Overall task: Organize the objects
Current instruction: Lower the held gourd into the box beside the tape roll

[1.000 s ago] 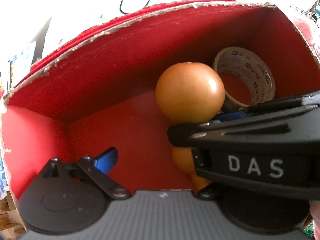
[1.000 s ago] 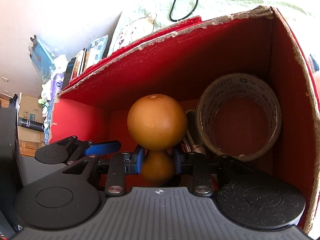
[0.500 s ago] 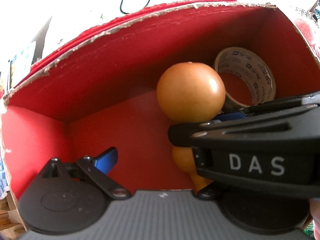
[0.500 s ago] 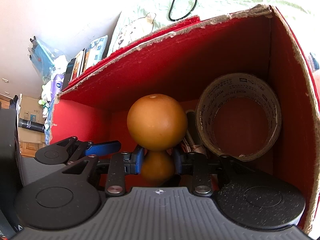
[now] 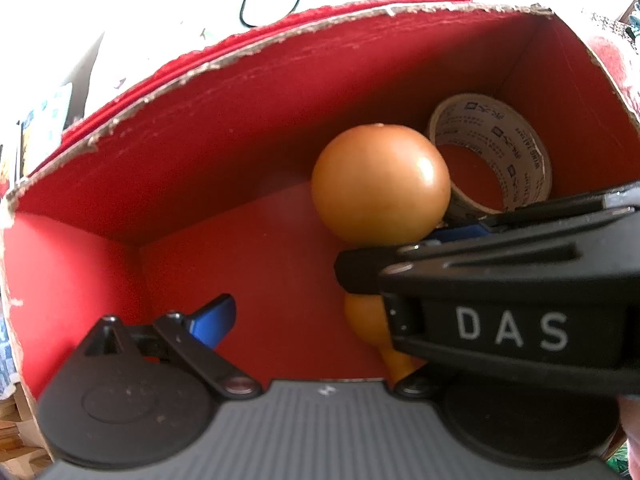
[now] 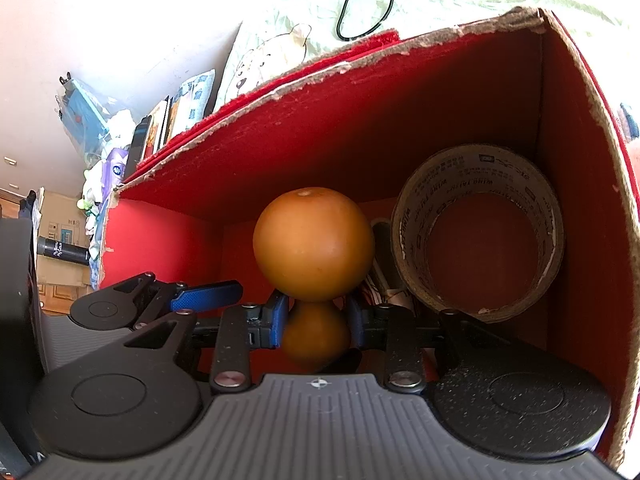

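Note:
An orange gourd-shaped object (image 6: 314,242) with a big upper ball and a smaller lower ball stands inside the red cardboard box (image 6: 576,184). My right gripper (image 6: 318,324) is shut on the lower ball, blue pads (image 6: 280,320) on both sides. The left wrist view shows the same orange object (image 5: 380,184), and the right gripper's black body marked DAS (image 5: 512,324) crosses in front. My left gripper (image 5: 316,316) is open over the box floor, left of the object. Only its left blue finger (image 5: 214,318) shows; the other is hidden.
A roll of beige tape (image 6: 478,232) leans in the box's right corner, also seen as the tape (image 5: 492,160). A dark item (image 6: 382,252) lies between it and the orange object. A black cable (image 6: 360,4) lies behind the box, books (image 6: 160,124) to its left.

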{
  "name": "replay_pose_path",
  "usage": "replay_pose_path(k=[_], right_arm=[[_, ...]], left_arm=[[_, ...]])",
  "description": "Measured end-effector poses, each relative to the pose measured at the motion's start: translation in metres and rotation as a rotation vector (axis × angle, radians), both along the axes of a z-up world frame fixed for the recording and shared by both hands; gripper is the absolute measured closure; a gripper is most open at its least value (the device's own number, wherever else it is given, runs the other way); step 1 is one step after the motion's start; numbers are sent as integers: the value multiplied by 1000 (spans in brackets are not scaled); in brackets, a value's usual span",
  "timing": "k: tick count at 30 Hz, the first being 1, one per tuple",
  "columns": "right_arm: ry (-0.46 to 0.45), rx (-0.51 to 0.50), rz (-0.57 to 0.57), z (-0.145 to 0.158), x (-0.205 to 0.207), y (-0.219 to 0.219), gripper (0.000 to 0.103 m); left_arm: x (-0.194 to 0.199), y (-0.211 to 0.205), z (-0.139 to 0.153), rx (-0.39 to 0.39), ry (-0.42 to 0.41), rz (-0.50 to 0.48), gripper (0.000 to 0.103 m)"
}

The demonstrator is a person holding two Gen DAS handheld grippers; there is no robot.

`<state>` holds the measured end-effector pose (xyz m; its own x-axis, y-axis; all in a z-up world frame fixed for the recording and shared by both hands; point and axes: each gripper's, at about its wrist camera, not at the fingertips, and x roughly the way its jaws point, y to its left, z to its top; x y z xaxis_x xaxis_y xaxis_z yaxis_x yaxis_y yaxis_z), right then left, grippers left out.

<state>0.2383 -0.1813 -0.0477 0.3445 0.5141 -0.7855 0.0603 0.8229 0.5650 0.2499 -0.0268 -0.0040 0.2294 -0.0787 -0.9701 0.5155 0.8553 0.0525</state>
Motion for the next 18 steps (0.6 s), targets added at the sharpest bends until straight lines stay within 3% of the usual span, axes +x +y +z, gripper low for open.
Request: replay_pose_path(k=[18], right_arm=[[-9,-6,-1,3,-4,-6,71]], left_arm=[[-7,10,8,13,30,21,3]])
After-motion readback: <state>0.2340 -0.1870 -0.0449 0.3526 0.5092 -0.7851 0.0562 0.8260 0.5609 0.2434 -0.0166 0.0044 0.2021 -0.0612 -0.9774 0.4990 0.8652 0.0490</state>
